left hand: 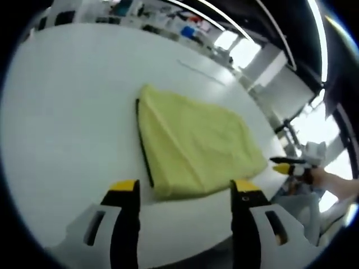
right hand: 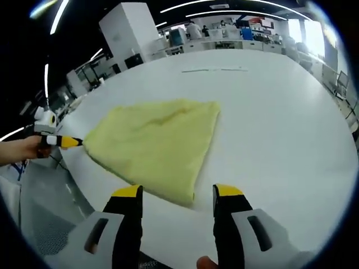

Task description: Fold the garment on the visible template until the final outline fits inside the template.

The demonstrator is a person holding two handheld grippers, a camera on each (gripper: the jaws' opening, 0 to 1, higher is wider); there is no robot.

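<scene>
Your left gripper [left hand: 185,188] hovers low over the white table [left hand: 61,112], jaws spread wide and empty, their yellow tips just short of the nearest edge of the garment [left hand: 193,143]. Your right gripper [right hand: 176,191] sits in a matching pose in the right gripper view: jaws released, nothing between them, the yellow tips framing the closest corner of the garment [right hand: 154,143] without touching it.

In the left gripper view your other gripper [left hand: 289,165] comes in from the right, held in a hand [left hand: 331,182] at the table's far edge; its narrow yellow-and-black tip points at the cloth's corner. Whether that tip touches the cloth you cannot tell from here. In the right gripper view the other gripper [right hand: 61,141] enters from the left the same way, gripped in a hand [right hand: 22,148], with its tip right at the cloth's left corner.

The garment is a soft, pale yellow-green cloth with a fuzzy, towel-like nap, lying flat and folded into a rough four-sided shape near the table's edge. A dark line runs along one side of it in the left gripper view. The table is smooth, matte white and broad.
</scene>
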